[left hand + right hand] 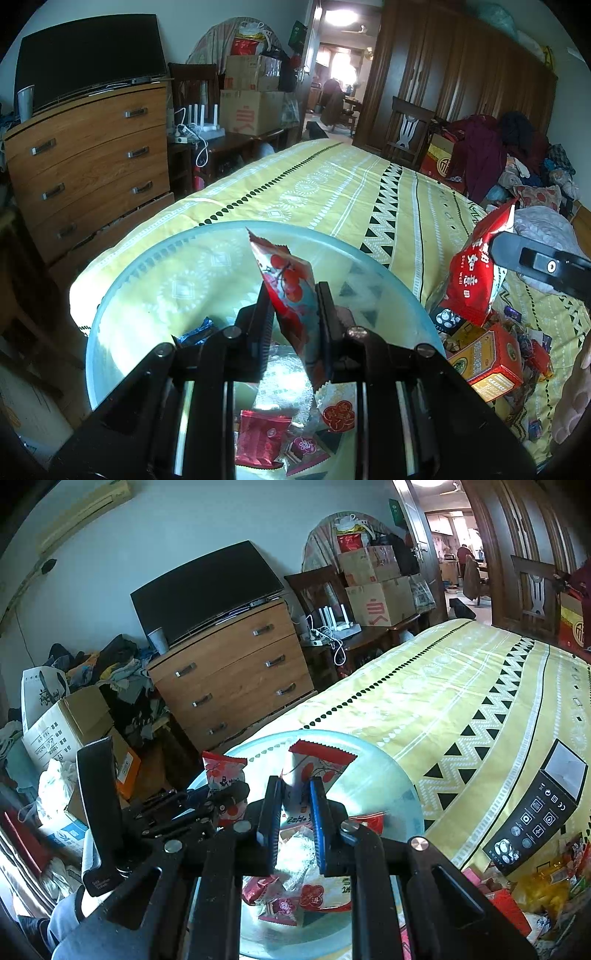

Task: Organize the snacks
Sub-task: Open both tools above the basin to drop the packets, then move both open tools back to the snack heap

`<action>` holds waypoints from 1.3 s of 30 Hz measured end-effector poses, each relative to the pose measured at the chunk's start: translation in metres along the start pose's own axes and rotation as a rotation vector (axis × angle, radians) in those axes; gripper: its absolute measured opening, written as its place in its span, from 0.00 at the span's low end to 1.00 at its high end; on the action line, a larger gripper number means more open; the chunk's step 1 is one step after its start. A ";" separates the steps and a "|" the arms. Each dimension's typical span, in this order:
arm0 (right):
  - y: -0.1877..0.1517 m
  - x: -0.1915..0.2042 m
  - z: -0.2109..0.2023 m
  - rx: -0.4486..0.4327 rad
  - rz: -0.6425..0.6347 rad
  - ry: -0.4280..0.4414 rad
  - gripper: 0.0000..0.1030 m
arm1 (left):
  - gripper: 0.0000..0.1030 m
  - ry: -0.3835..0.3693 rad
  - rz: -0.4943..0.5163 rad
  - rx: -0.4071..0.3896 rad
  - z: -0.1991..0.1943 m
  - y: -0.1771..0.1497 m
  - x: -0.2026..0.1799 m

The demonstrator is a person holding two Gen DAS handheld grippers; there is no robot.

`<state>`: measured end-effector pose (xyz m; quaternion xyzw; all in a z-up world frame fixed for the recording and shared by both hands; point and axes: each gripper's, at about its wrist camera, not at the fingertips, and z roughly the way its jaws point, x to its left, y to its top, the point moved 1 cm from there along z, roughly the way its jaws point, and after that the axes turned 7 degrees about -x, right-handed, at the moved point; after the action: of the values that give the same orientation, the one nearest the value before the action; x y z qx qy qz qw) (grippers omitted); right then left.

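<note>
A: Status of both tools?

B: Left gripper [293, 295] is clamped on a red cherry-print packet [291, 291], held upright above the glass bowl [122, 295]. Right gripper [293, 812] is clamped on a red-and-white packet [319, 762], also above the bowl.

A: Location of the remaining snacks?

B: Several packets [260, 437] already lie in the bowl, which rests on the yellow bedspread [332, 184]. An unsorted pile [495, 354], including a red-and-yellow carton, lies on the bedspread just beside the bowl, on its right.

A: Step in hand?

B: Judged as the deposit step: both packets are positioned for release into the bowl.

A: Requirement for the next move?

B: Likely lower each packet inside the rim, open the jaws, confirm the packet drops clear, then return to the pile
</note>
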<state>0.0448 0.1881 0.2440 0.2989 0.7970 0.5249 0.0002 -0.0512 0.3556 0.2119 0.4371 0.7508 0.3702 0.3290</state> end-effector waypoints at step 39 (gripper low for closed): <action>-0.010 0.014 0.006 0.020 0.003 0.010 0.42 | 0.93 0.075 -0.033 -0.030 0.007 -0.010 0.011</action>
<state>0.0303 0.1976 0.2372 0.2976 0.8016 0.5185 -0.0077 -0.0543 0.3643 0.1985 0.4055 0.7640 0.3920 0.3134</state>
